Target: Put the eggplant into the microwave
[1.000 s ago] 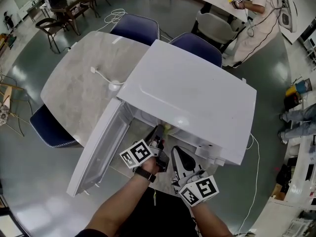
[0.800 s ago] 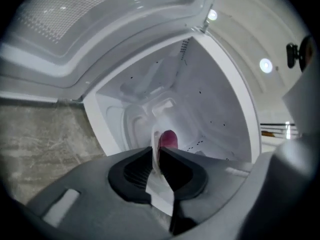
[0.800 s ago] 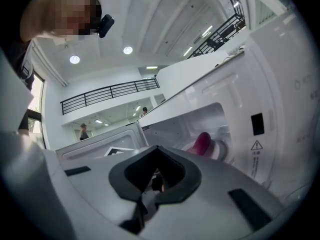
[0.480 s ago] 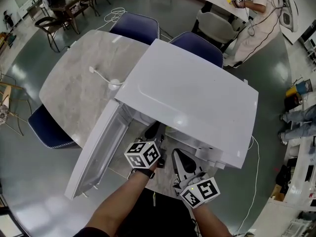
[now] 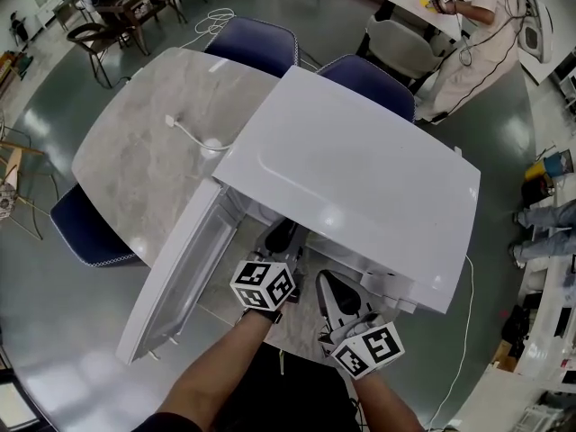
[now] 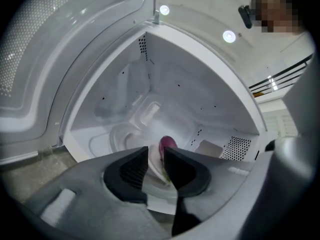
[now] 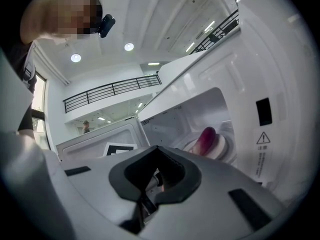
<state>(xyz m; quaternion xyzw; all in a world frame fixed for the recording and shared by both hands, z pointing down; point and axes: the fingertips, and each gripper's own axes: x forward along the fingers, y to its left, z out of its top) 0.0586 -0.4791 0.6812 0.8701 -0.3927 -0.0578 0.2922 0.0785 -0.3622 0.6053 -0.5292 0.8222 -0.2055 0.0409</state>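
Observation:
The white microwave [image 5: 351, 178] stands on the table with its door [image 5: 180, 277] swung open to the left. The purple eggplant [image 6: 168, 143] lies inside on a white plate [image 7: 221, 146]; from the right it shows as the eggplant [image 7: 206, 138] leaning on that plate. My left gripper [image 5: 279, 239] is at the mouth of the microwave, its jaws a little apart and holding nothing; in its own view the left gripper [image 6: 156, 159] points at the eggplant from short of it. My right gripper [image 5: 329, 288] hangs shut and empty just right of it, outside the cavity, seen as the right gripper [image 7: 156, 186].
The marble table [image 5: 144, 142] carries a white cable [image 5: 193, 138] left of the microwave. Blue chairs [image 5: 252, 48] stand behind the table. A person [image 5: 472, 25] works at a desk at the back right. The open door takes up the room at my left.
My left gripper has drawn back a little from the cavity and no longer holds the eggplant, which now rests on the plate inside. The right gripper has hardly moved.

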